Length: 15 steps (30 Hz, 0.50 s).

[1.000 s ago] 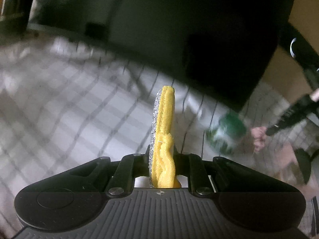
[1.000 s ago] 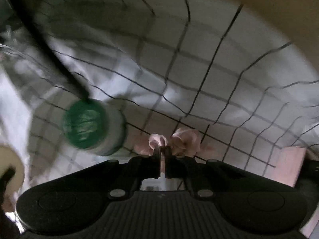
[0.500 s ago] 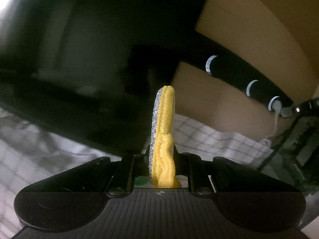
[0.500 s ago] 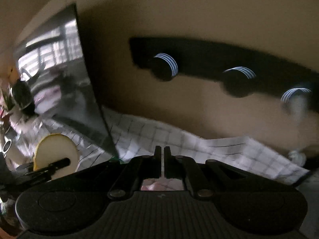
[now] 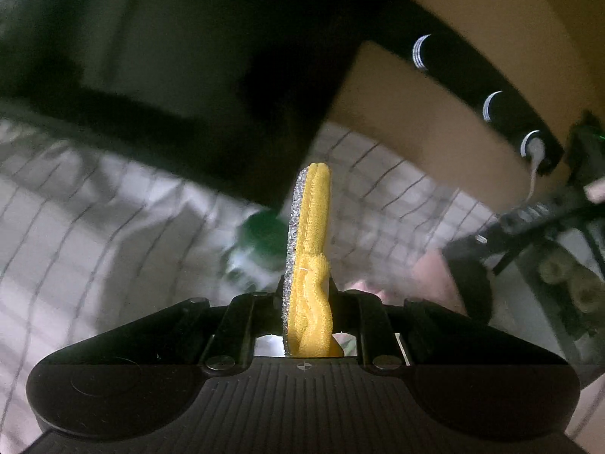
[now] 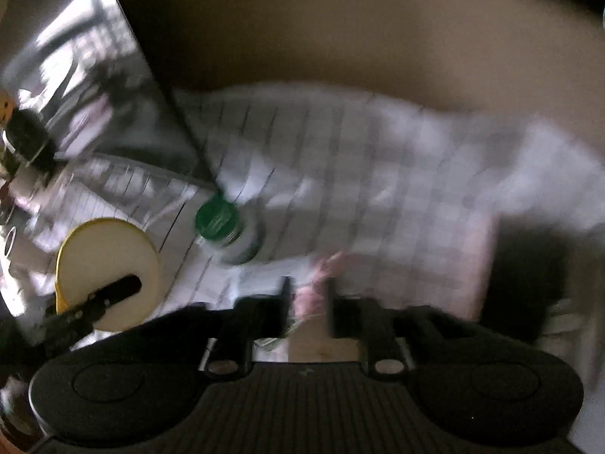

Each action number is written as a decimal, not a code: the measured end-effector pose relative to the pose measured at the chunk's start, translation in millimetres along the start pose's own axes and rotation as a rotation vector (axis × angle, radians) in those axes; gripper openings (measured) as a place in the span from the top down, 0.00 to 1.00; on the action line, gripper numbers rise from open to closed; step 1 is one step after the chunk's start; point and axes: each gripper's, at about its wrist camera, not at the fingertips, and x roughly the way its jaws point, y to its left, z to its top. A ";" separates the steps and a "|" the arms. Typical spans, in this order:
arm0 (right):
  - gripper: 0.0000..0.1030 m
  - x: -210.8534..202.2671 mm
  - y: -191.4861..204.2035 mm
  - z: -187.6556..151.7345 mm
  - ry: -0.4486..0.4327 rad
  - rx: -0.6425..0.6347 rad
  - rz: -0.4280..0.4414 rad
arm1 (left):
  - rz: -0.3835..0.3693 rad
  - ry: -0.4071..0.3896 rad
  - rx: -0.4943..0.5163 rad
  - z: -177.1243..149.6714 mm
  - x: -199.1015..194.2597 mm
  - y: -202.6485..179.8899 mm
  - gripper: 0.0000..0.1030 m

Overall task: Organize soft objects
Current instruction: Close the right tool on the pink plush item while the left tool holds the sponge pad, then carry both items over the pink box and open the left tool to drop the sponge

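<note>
Both views have tilted back down to the checked cloth (image 6: 378, 174). Left gripper (image 5: 307, 283) clamps the upright yellow sponge (image 5: 310, 249); right gripper (image 6: 307, 287), formerly shut, now slightly parted around a pink cloth (image 6: 325, 265). A green-capped jar (image 6: 223, 227) stands nearby.

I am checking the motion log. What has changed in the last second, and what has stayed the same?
The right gripper has opened: its fingers were shut on the pink cloth and now stand apart, with the cloth between them. Both cameras tilted up toward the wall, then came back down to the checked cloth and green-capped jar. The left gripper stays clamped on the yellow sponge.
</note>
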 end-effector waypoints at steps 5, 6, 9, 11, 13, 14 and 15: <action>0.55 88.2 6.4 16.2 0.205 0.064 -0.098 | 0.063 0.030 -0.080 -23.7 -18.2 59.9 0.82; 0.55 103.5 6.6 18.5 0.243 0.081 -0.119 | 0.075 0.039 -0.103 -27.9 -19.4 70.9 0.82; 0.55 135.5 7.3 23.7 0.295 0.086 -0.169 | 0.110 0.062 -0.154 -35.2 -22.5 97.2 0.82; 0.56 150.0 5.5 25.7 0.324 0.105 -0.176 | 0.128 0.065 -0.174 -37.8 -24.7 110.9 0.82; 0.69 158.7 5.6 25.4 0.337 0.103 -0.184 | 0.145 0.060 -0.184 -36.2 -25.8 119.7 0.82; 0.72 162.6 5.9 25.8 0.331 0.097 -0.189 | 0.156 0.055 -0.192 -34.9 -26.1 124.7 0.82; 0.79 161.1 7.9 25.3 0.319 0.086 -0.190 | 0.163 0.052 -0.198 -33.7 -24.8 128.2 0.82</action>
